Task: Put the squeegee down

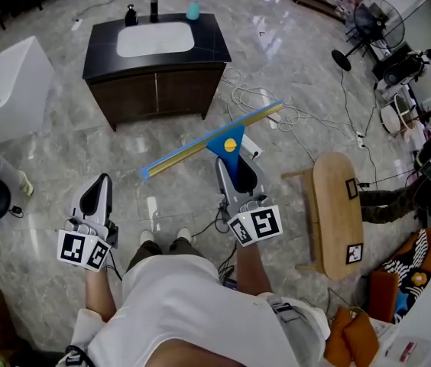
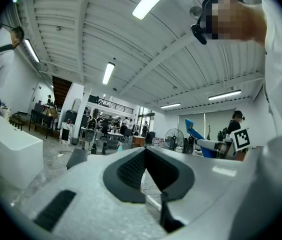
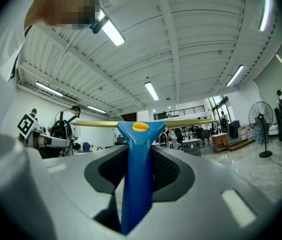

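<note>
1. Squeegee (image 1: 217, 141): I log a blue handle, a yellow oval button (image 1: 230, 145) and a yellow-green blade bar (image 1: 181, 156) with a blue end.
2. Right hand-held gripper (image 1: 234, 167): I note a pale grey shell, black ribbed pads and a cube of black-and-white square markers.
3. Left hand-held gripper (image 1: 99, 186): I record the same grey, black and chequered marker cube.
4. Floor (image 1: 277, 52): glossy grey marbling with white veins.
5. Cabinet (image 1: 158, 90): dark brown front, black top, white basin (image 1: 154, 40).
6. Bottle (image 1: 193, 8): teal.
7. Stool (image 1: 336, 205): light tan wood, with black-and-white marker tags.
8. Shirt (image 1: 192, 304): white.
</note>
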Available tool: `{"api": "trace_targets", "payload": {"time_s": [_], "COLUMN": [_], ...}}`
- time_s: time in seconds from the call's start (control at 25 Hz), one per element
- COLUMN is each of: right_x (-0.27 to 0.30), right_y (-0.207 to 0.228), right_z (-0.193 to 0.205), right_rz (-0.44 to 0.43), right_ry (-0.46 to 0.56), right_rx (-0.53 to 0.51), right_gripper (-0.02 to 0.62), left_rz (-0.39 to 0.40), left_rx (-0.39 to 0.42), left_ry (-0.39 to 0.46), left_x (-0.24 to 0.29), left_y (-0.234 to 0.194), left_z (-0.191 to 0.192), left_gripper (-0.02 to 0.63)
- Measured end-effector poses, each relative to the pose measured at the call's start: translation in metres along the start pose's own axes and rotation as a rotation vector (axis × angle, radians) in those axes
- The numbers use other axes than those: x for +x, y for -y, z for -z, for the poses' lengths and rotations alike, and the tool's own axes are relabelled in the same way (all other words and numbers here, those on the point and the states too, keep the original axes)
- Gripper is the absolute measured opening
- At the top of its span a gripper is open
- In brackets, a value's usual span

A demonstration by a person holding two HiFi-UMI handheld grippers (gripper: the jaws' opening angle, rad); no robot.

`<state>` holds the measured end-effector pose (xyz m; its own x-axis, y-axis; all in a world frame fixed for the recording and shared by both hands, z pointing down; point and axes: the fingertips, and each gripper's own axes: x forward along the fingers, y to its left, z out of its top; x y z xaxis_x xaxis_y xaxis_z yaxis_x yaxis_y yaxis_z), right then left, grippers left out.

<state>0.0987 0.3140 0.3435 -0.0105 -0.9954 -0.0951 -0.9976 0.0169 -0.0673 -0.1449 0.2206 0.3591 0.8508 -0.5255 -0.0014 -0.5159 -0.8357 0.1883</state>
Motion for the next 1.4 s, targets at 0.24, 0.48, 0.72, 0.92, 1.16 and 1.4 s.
{"api": "trace_targets", "payload": {"time_s": [0.24,0.48,0.72,0.92,1.16,1.4], "right_x": [0.001,0.024,0.079,0.162,0.293,0.387], "right_y": [0.031,0.045,0.057,0.064,0.063,0.056], "right_z": [0.01,0.019,0.034,0.042,0.051,0.074], "right_rz": [-0.015,-0.061,-0.077,-0.063,-0.052,-0.076], "right_ry": [-0.017,-0.01,-0.025,-0.016,-0.053,-0.107], "right_rx": [0.008,0.034,0.045,0.023,0.015,0.015], "right_gripper": [0.143,0.144,0.144,0.143,0.144,0.143], "left_rz": [-0.021,-0.048,-0.057,-0.029,0.0,-0.026], "left_rx": [-0.005,-0.014,-0.015,-0.032,-0.055,-0.061], "left_ry": [-0.024,-0.026,-0.016,-0.01,0.002,-0.008], "left_x": [0.024,0.051,0.095,0.153,0.224,0.265], "left_y": [0.017,0.014,-0.029,-0.095,-0.202,-0.285], "left_z": [0.018,0.027,0.024,0.021,-0.011,-0.016], "left_gripper": [0.003,0.003,0.003,0.003,0.003,0.003]}}
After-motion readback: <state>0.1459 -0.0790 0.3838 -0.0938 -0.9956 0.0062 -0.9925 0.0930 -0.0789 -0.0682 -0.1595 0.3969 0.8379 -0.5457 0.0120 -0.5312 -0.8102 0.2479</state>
